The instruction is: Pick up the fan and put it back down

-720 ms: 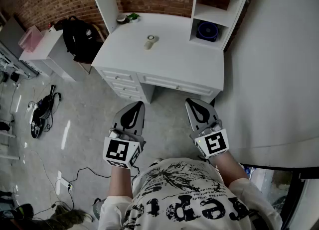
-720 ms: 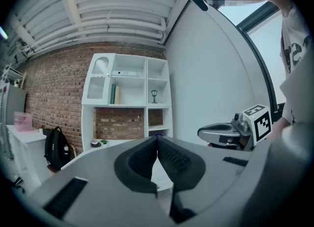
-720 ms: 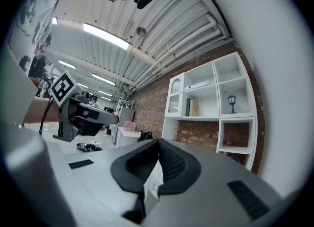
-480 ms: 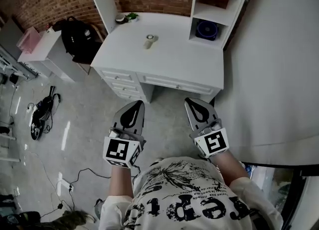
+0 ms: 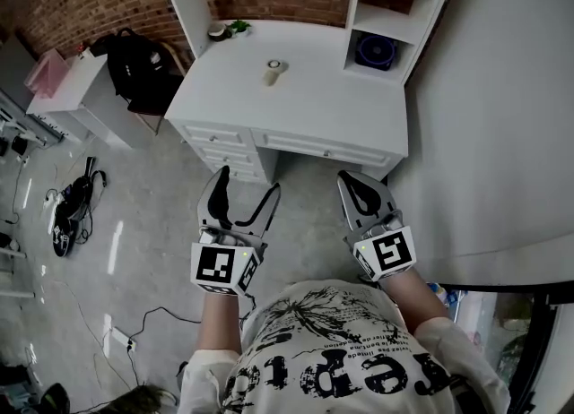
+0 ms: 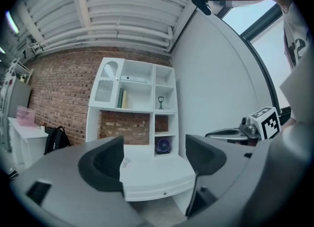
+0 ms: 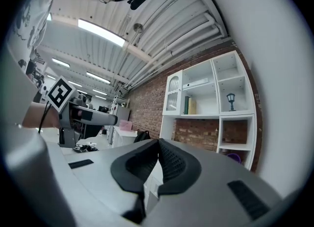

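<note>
A round dark blue fan (image 5: 375, 51) stands in the lower right cubby of the white desk's hutch, small in the left gripper view (image 6: 163, 145) and at the cubby's edge in the right gripper view (image 7: 234, 157). A small white handheld object (image 5: 273, 71) lies on the desk top (image 5: 314, 90). Both grippers hover level over the floor, well short of the desk. My left gripper (image 5: 244, 199) is open, its jaws spread wide with nothing between them (image 6: 154, 162). My right gripper (image 5: 363, 194) is shut and empty (image 7: 158, 145).
A small potted plant (image 5: 238, 28) and a dark round item sit at the desk's back left. A black backpack (image 5: 139, 63) and a low white cabinet (image 5: 76, 90) stand left of the desk. Cables (image 5: 72, 202) lie on the grey floor. A white wall (image 5: 502, 116) runs along the right.
The left gripper's jaws have opened from shut to wide apart. The right gripper stays shut. The view has shifted slightly, with the desk a little lower in the picture.
</note>
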Motion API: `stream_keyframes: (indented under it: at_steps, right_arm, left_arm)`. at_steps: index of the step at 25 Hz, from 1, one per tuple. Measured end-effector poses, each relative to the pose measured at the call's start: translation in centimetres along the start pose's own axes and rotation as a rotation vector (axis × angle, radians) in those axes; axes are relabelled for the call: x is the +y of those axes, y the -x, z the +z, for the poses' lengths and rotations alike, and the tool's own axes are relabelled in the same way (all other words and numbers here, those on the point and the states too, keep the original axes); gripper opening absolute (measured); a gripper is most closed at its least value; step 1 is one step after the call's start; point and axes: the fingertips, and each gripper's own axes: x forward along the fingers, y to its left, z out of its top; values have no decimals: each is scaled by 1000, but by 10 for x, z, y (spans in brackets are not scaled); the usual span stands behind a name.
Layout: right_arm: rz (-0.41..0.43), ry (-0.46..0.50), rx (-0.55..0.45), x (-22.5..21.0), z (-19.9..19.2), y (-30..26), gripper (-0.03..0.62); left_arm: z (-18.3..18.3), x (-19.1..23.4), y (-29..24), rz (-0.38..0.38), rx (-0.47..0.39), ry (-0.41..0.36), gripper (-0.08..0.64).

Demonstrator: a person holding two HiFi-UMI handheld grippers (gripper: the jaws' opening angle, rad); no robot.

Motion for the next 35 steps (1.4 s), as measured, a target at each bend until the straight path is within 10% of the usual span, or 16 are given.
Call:
stream_keyframes:
  at_steps: [14,35]
  right_arm:
    - [21,30,11,29,-25,-72,15]
    - [109,-8,-13,-231,-60,-333,15]
  left_arm:
    - [-36,65,-20,-31,82,-52,379]
    - [-25,173,-333,105,146,-103,379]
